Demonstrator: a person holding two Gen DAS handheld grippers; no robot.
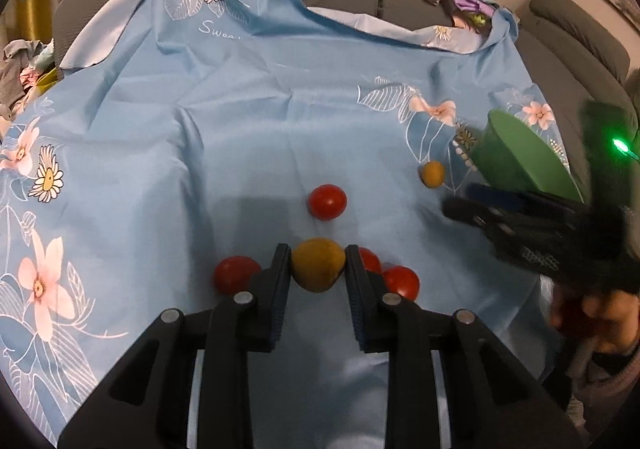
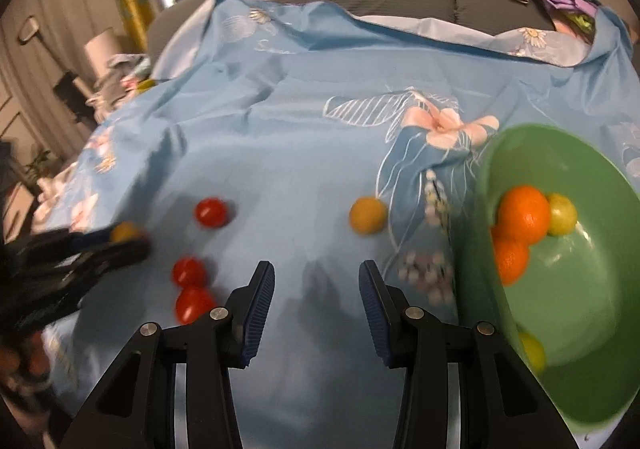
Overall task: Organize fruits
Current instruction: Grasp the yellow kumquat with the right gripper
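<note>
Inspecting the green bowl (image 2: 568, 289) first: it sits tilted at the right edge of the blue floral cloth (image 1: 248, 121), its opening turned toward my right tool (image 2: 316, 305). Inside it I count two oranges (image 2: 524, 219) touching one another, a yellow-green fruit (image 2: 562, 215) just behind them, and another yellow fruit (image 2: 532, 351) low against the near wall.

My left tool (image 1: 318, 269) is pinching a yellow fruit (image 1: 318, 269) between its two pads; the fruit is roughly round with a slight taper toward me, so its long axis runs near to far along the fingers. It sits at the fingertips, just above the cloth.

Red tomatoes lie around that grasp: one (image 1: 236, 275) just left of the left finger, two (image 1: 402, 283) close together just right of the right finger, and one (image 1: 327, 202) farther out, beyond the fingertips.

A smaller yellow fruit (image 2: 368, 215) lies on the cloth between the tomatoes and the bowl, near the bowl's left rim. It is ahead of my right tool and a little right of its centre line.

My right tool is spread wide and holds nothing; bare cloth shows between its fingers. The bowl stands just beside its right finger.
</note>
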